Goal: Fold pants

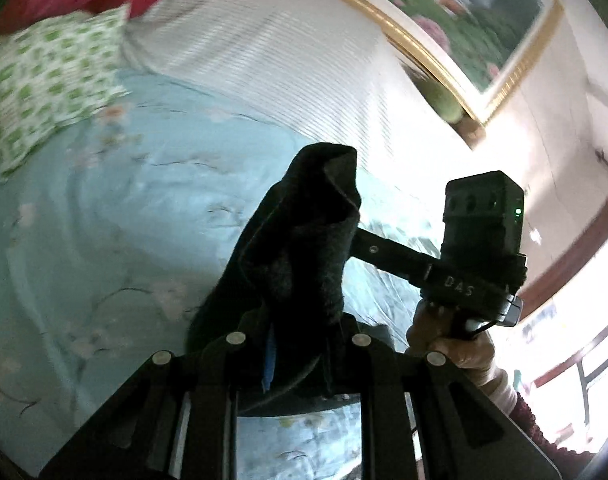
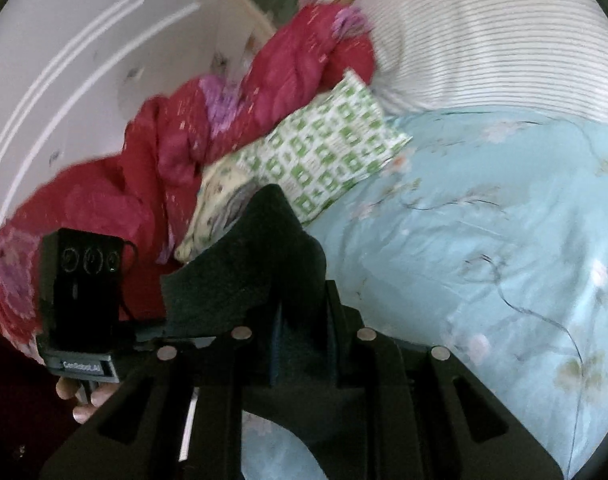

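Note:
The dark pants [image 1: 304, 240] hang bunched above the bed, gripped at two spots. My left gripper [image 1: 300, 280] is shut on a thick fold of them, and the cloth covers its fingertips. The right gripper [image 1: 360, 240] comes in from the right with a hand [image 1: 444, 344] under it, its finger buried in the same cloth. In the right wrist view, my right gripper [image 2: 300, 300] is shut on the pants [image 2: 264, 264], which drape over and below its jaws. The left gripper [image 2: 160, 332] sits at the left, pinching the cloth's edge.
Below lies a bed with a light blue flowered cover [image 1: 124, 220]. A green-patterned pillow [image 2: 328, 148], a red quilt [image 2: 152, 184] and striped white bedding [image 1: 284, 60] lie at its far end. A gold-framed picture [image 1: 464, 20] hangs behind, with a bright window [image 1: 584, 300] to the right.

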### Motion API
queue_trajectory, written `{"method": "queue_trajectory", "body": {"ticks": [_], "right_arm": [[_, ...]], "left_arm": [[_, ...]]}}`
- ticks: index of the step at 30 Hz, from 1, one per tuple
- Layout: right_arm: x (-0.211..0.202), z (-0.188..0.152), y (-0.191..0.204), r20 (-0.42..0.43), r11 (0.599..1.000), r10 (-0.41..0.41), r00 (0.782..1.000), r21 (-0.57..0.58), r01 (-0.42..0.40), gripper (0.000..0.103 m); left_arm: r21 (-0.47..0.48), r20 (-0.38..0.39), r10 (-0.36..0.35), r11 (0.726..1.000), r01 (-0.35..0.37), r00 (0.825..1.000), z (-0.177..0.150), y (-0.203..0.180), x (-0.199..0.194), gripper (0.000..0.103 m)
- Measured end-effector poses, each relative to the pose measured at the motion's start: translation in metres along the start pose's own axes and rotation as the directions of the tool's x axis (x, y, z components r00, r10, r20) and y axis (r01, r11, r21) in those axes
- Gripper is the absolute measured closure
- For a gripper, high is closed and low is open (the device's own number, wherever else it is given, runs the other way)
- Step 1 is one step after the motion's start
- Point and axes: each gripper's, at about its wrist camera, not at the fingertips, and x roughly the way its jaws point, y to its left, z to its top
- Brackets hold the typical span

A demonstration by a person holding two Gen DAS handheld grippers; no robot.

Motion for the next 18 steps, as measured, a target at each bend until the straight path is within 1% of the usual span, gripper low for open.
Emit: {"method": "queue_trajectory", "body": {"ticks": [4, 6, 9, 18], "right_arm": [[-0.036, -0.018, -0.020, 0.061, 0.998, -0.017, 0.998, 0.062, 0.014, 0.084], [-0.050, -0.025, -0.028, 0.082, 0.996, -0.028, 0.996, 0.082, 0.021, 0.084], [-0.072, -0.039, -0.042, 0.107, 0.992, -0.050, 0.993, 0.117, 0.038, 0.084], [-0.102, -0.076, -0.077, 0.138, 0.977, -0.101, 0.985, 0.200, 0.072, 0.084]], "left_arm": [[0.061, -0.044, -0.024, 0.998, 0.027, 0.999, -0.007, -0.032, 0.023, 0.086], [0.093, -0.073, -0.032, 0.995, 0.039, 0.997, -0.013, -0.049, 0.036, 0.086], [0.123, -0.110, -0.035, 0.991, 0.048, 0.993, -0.019, -0.066, 0.053, 0.086], [0.205, -0.194, 0.000, 0.978, 0.040, 0.981, -0.043, -0.098, 0.098, 0.086]]}}
